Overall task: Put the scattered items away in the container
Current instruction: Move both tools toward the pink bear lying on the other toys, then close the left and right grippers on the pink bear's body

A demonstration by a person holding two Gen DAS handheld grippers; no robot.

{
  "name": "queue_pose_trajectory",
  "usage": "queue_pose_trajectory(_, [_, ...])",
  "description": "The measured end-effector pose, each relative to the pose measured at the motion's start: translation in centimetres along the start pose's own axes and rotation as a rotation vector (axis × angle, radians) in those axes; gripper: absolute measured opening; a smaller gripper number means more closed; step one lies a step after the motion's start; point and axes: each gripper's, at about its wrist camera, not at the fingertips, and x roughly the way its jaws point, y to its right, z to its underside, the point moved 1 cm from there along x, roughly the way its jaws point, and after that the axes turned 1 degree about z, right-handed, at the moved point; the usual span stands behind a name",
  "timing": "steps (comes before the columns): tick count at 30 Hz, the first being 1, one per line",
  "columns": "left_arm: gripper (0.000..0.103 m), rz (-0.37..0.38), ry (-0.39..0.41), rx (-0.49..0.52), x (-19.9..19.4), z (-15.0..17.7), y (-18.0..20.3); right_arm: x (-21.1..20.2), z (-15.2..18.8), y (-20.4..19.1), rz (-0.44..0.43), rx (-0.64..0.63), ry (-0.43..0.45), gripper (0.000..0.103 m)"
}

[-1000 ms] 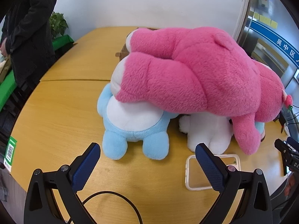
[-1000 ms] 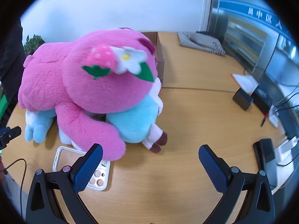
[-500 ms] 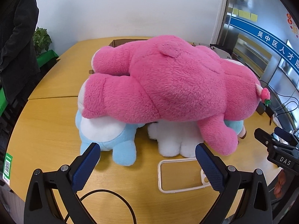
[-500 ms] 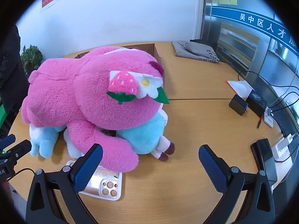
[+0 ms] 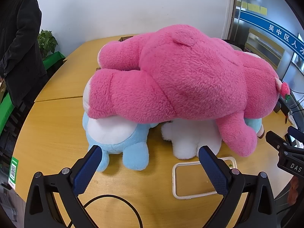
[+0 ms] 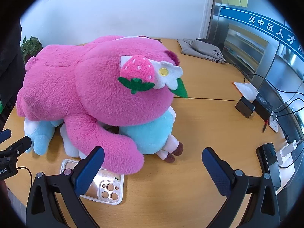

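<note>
Left gripper: yours stands spread wide and empty, low before the pile.
Blue plush: soft and light; you could pinch a foot, judging by how it squashes under the load.
Pink bear: bulky, floppy, lying across the other toys on the table; take a leg or arm, since the body looks too thick for the jaws.
White plush: pinned beneath the bear.
Phone case: thin, slick; its far end lies under the bear's arm.
Cardboard box: mostly hidden behind the pile.
Right gripper: also wide apart, holding nothing.
Chargers and cables: to your right, well clear.
</note>
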Motion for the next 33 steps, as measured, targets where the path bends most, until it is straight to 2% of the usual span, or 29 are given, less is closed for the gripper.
queue_pose_trajectory(23, [0.103,0.01,0.004,0.003,-0.8,0.1,-0.3,-1.0,0.0,-0.4,-0.011,-0.01,0.021,0.102])
queue_pose_trajectory(29, [0.103,0.028,0.011,0.013,-0.7,-1.1,-0.7,-0.5,-0.8,-0.6,-0.077,-0.008,0.005,0.102])
queue_pose_trajectory(33, [0.103,0.073,0.007,0.014,-0.3,-3.1,-1.1,-1.0,-1.9,-0.4,-0.146,-0.017,0.021,0.102])
